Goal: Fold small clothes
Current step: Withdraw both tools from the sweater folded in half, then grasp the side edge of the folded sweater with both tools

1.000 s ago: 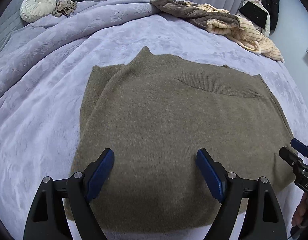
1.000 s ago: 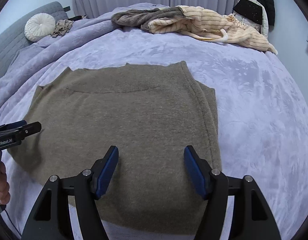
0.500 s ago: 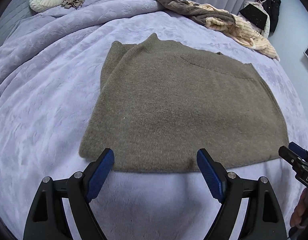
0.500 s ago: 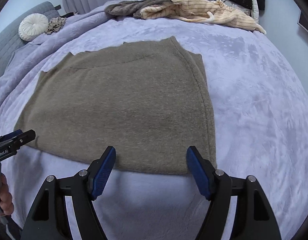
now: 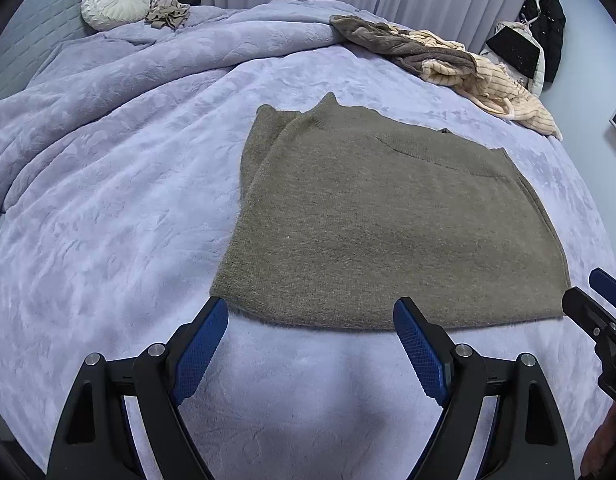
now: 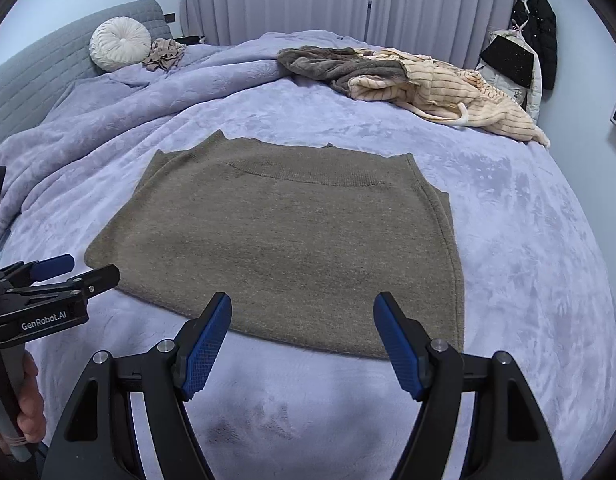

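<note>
An olive-brown knitted sweater (image 5: 379, 224) (image 6: 292, 240) lies flat on the lavender bed cover, its sleeves tucked in so it forms a rough rectangle, collar band at the far side. My left gripper (image 5: 311, 312) hovers open just short of the sweater's near edge, near its left corner, with nothing between the blue pads. My right gripper (image 6: 302, 308) is also open and empty, above the near edge toward the right corner. Each gripper shows at the edge of the other's view: the right gripper (image 5: 599, 296) and the left gripper (image 6: 72, 270).
The lavender bed cover (image 5: 108, 240) is bunched up at the far left. A heap of grey and cream striped clothes (image 6: 407, 80) lies at the far right. A round white cushion (image 6: 120, 44) and a small beige garment (image 6: 164, 54) sit by the grey headboard. Dark coats (image 6: 535, 40) hang at right.
Both grippers have drawn back toward me and risen a little, from over the sweater's body to its near edge. The sweater lies as before.
</note>
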A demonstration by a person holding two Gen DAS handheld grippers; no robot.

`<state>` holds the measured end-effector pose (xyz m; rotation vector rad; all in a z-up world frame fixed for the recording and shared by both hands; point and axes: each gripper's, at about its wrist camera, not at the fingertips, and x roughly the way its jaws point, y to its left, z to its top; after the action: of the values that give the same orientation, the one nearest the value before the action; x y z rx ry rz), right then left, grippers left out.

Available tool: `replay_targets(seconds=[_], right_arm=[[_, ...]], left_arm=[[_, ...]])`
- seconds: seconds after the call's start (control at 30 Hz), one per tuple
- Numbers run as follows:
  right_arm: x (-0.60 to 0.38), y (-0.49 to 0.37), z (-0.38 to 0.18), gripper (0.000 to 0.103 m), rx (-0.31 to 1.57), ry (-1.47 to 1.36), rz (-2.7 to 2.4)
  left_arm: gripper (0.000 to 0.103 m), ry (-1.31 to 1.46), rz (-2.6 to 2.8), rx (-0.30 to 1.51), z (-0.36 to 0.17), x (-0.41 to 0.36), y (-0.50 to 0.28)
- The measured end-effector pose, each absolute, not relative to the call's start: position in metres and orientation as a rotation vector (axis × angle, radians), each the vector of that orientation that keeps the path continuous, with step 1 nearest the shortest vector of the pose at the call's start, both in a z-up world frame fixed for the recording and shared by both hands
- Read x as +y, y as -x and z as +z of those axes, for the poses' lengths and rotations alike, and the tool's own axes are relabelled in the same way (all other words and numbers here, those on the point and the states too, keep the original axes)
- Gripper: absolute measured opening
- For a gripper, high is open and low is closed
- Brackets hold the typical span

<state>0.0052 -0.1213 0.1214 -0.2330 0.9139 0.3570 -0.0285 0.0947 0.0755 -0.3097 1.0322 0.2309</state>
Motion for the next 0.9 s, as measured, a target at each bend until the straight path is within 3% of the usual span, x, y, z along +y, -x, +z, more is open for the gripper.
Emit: replay_targets(seconds=[0.3, 0.53, 0.63, 0.73, 0.77, 0.83, 0.9], right_arm=[[-0.082, -0.015, 0.11, 0.077, 0.936, 0.289, 0.398], [-0.047, -0.036, 0.098, 0.077, 0.965, 0.318, 0.417], [-0.038, -0.05, 0.097, 0.077, 0.979, 0.305, 0.418], [-0.028, -0.068, 0.099, 0.077, 1.004, 0.27, 0.437], [-0.023, -0.075, 0.1, 0.077, 1.013, 0.264, 0.444], [-0.006, -0.092, 0.101, 0.077, 1.035, 0.248, 0.48], [0.015, -0.109, 0.1, 0.079, 1.075, 0.235, 0.509]], left_arm=[[0.086, 0.631, 0.193, 1.076, 0.02, 0.174, 0.026], [0.086, 0.727, -0.023, 1.052, 0.003, 0.171, -0.007], [0.101, 0.822, -0.104, 1.006, -0.004, 0.172, -0.015], [0.1, 0.87, -0.15, 0.933, -0.003, 0.174, -0.016], [0.097, 0.866, -0.145, 0.915, -0.003, 0.174, -0.016], [0.07, 0.858, -0.119, 0.898, -0.006, 0.173, -0.013], [0.057, 0.886, -0.115, 0.888, -0.011, 0.176, -0.011]])
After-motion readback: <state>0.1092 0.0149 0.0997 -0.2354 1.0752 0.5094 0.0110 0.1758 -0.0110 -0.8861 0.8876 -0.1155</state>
